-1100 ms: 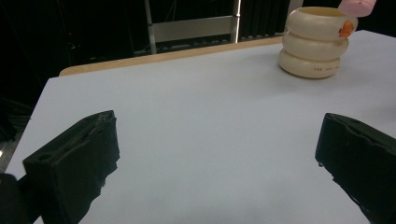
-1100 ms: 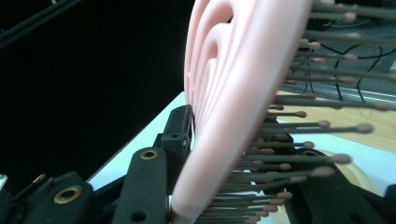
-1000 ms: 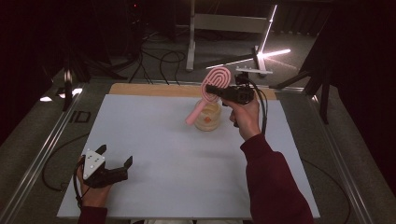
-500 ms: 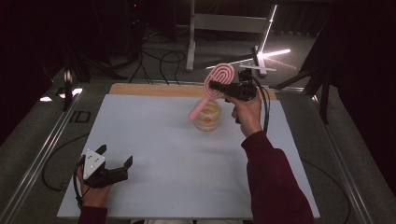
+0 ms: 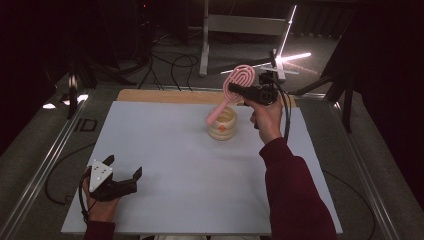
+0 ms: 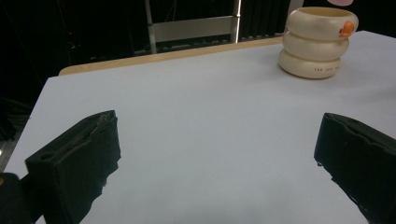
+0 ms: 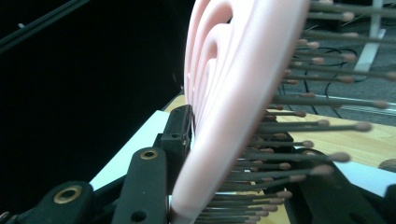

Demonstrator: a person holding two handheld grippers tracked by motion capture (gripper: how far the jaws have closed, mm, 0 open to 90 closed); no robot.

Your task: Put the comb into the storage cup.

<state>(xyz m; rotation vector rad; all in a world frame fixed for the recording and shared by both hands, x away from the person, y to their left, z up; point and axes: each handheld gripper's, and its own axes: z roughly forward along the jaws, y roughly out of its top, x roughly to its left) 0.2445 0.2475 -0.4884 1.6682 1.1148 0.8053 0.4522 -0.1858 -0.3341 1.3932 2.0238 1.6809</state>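
Note:
My right gripper (image 5: 236,90) is shut on the head of a pink hairbrush (image 5: 241,77) and holds it in the air at the far side of the table. The brush handle slants down-left, and its tip overlaps the left rim of a cream ribbed cup (image 5: 223,126); I cannot tell if they touch. In the right gripper view the brush (image 7: 233,93) and its bristles sit between the jaws of the right gripper (image 7: 243,163). My left gripper (image 5: 124,167) rests at the near left, open and holding nothing. The left gripper view shows the left gripper (image 6: 215,154) with the cup (image 6: 317,44) far ahead.
A white board (image 5: 175,165) covers the table, with a wooden strip (image 5: 165,96) along its far edge. Metal rails (image 5: 45,165) run down both sides. Cables and a stand's legs (image 5: 206,55) lie on the dark floor beyond.
The right hand has lifted the hairbrush slightly up and to the right over the cup. The left gripper has not moved.

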